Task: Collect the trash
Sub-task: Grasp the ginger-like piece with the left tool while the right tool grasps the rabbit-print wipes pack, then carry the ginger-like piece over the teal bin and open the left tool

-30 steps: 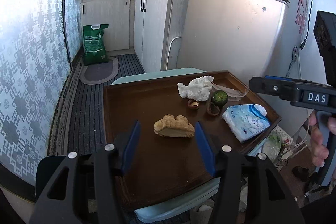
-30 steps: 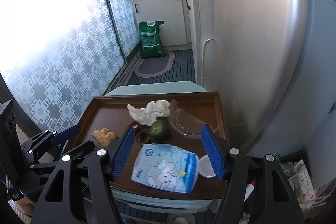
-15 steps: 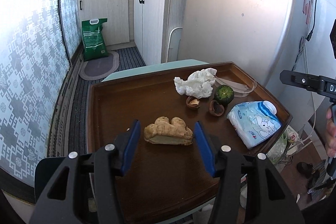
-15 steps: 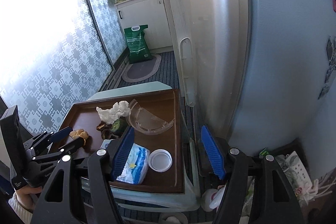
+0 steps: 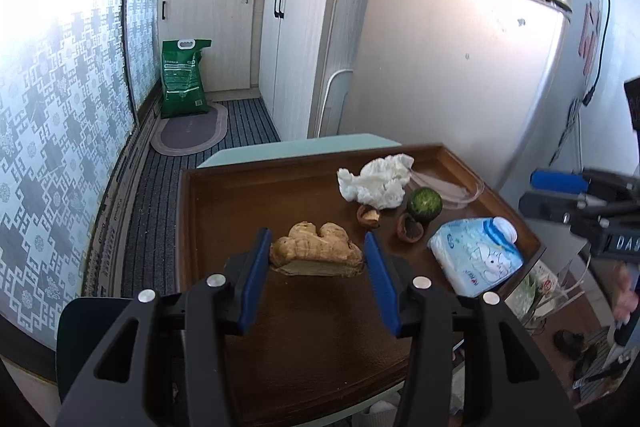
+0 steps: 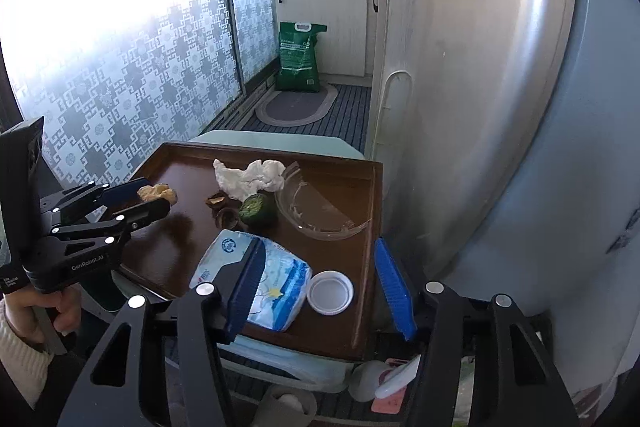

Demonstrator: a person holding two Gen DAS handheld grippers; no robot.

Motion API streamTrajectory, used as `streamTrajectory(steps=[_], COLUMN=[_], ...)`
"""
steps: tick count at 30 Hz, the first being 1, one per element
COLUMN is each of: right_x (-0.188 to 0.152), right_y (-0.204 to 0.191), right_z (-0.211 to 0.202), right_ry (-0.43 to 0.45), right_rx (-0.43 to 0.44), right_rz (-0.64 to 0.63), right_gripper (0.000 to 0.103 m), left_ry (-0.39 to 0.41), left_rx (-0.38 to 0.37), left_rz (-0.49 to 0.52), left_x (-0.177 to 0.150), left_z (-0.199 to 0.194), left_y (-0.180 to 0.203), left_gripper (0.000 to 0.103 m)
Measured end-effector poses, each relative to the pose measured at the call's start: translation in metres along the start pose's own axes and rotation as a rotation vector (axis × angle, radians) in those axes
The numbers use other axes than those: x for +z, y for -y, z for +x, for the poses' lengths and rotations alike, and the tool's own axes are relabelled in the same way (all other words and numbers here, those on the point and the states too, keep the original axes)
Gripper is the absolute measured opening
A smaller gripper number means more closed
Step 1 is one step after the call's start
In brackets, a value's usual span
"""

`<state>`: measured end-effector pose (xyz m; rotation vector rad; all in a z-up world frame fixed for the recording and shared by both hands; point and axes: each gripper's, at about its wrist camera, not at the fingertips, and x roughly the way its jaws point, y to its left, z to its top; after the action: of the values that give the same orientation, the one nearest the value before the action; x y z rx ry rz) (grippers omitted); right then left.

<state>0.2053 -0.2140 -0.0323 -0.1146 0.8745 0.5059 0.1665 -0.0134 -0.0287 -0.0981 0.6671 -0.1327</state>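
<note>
A brown tray [image 5: 224, 211] on a pale green table holds the trash. A piece of ginger [image 5: 316, 251] lies between the fingers of my left gripper [image 5: 317, 263], which touch or nearly touch its two ends; it also shows in the right wrist view [image 6: 157, 192]. Further right lie a crumpled white tissue [image 5: 376, 181], two walnut shell halves [image 5: 368, 215], a green lime [image 5: 424, 202], a clear plastic bowl piece [image 6: 320, 207], a blue-white tissue pack [image 5: 476, 255] and a white lid [image 6: 330, 291]. My right gripper [image 6: 320, 279] is open and empty above the pack and lid.
A fridge [image 5: 460, 59] stands just behind and right of the tray. White cabinets [image 5: 296, 39], a green sack [image 5: 182, 83] and an oval mat [image 5: 188, 131] are along the corridor. A bag and clutter [image 5: 536, 291] lie on the floor to the right of the table.
My left gripper moved forward until its fingers reached around the ginger and narrowed on it. My right gripper swung back left over the tissue pack and lid.
</note>
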Motion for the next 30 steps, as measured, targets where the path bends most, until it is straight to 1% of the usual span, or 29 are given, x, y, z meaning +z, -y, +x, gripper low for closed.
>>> streamTrajectory(steps=[1,4,7,9,13,16,22,23,25,30], right_x=[-0.001,-0.007,-0.01,-0.011,-0.013,-0.014,-0.012,-0.011,-0.009,-0.009], right_y=[-0.003,-0.013,-0.02,-0.027,-0.036,-0.033,-0.036,-0.038,-0.045,-0.052], right_z=[0.003,0.008,0.01,0.011,0.015,0.022,0.042,0.044,0.048,0.053], right_ry=[-0.023,-0.069,-0.093,-0.117,-0.146,-0.168,-0.192,-0.193,-0.189,-0.171], right_rx=[0.023,0.044,0.072,0.043,-0.034,-0.045,-0.007,-0.011,-0.048,-0.092], right_rz=[0.02,0.073,0.127,0.133,0.118,0.134,0.182,0.181,0.151,0.107], right_gripper=[0.058,0.071,0.077,0.079,0.087,0.088,0.089,0.091,0.091,0.09], left_ry=[0.003,0.006,0.013,0.019,0.032,0.039,0.048,0.05,0.054,0.071], left_rx=[-0.008,-0.009,-0.015,-0.018,-0.027,-0.03,-0.034,-0.034,-0.034,-0.031], left_rz=[-0.012,-0.018,-0.021,-0.022,-0.033,-0.041,-0.056,-0.059,-0.065,-0.078], left_x=[0.001,0.002,0.002,0.002,0.001,0.002,0.001,0.001,0.001,0.0], left_z=[-0.001,-0.003,-0.007,-0.009,-0.016,-0.02,-0.029,-0.03,-0.033,-0.041], left_y=[-0.002,-0.005,-0.005,-0.006,-0.01,-0.014,-0.022,-0.024,-0.027,-0.039], left_gripper=[0.05,0.05,0.05,0.05,0.05,0.05,0.051,0.051,0.051,0.051])
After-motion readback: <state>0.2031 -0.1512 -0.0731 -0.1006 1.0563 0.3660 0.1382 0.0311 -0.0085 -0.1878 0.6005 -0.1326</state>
